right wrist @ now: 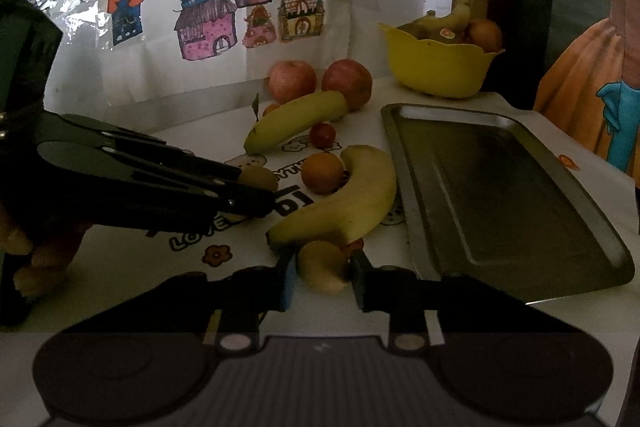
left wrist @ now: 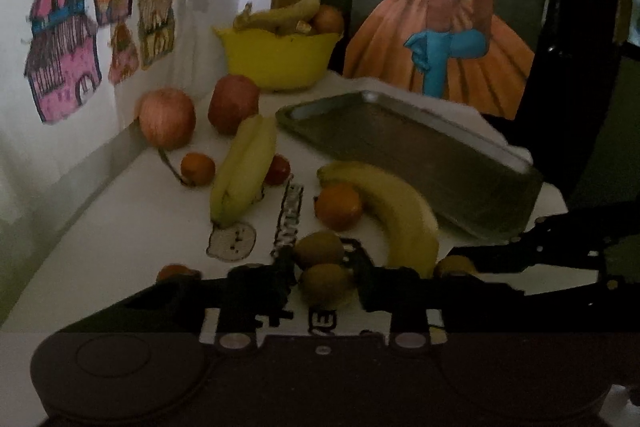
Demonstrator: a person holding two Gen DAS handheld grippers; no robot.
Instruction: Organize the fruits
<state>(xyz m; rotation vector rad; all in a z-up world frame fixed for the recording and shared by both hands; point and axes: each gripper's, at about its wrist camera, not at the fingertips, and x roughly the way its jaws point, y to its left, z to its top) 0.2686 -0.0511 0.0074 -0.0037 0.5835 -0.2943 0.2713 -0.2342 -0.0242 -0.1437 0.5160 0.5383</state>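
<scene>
Left gripper (left wrist: 325, 277) clamped on kiwi (left wrist: 326, 285), second kiwi (left wrist: 319, 247) just beyond fingertips
Right gripper (right wrist: 322, 267) clamped on another kiwi (right wrist: 322, 265), low on white table (right wrist: 120, 267), touching curved banana (right wrist: 348, 203)
Orange (right wrist: 322, 173) against that banana
Metal tray (right wrist: 520, 195) beside it
Straight banana (right wrist: 296, 121), two apples (right wrist: 293, 81) near wall
Yellow bowl (right wrist: 440, 67) at back holding fruit

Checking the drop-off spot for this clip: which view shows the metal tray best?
The right wrist view: the metal tray lies nearly whole, bare inside, beside the banana. The left wrist view shows the tray foreshortened, its near right end cut off by the right claw's dark frame.
</scene>
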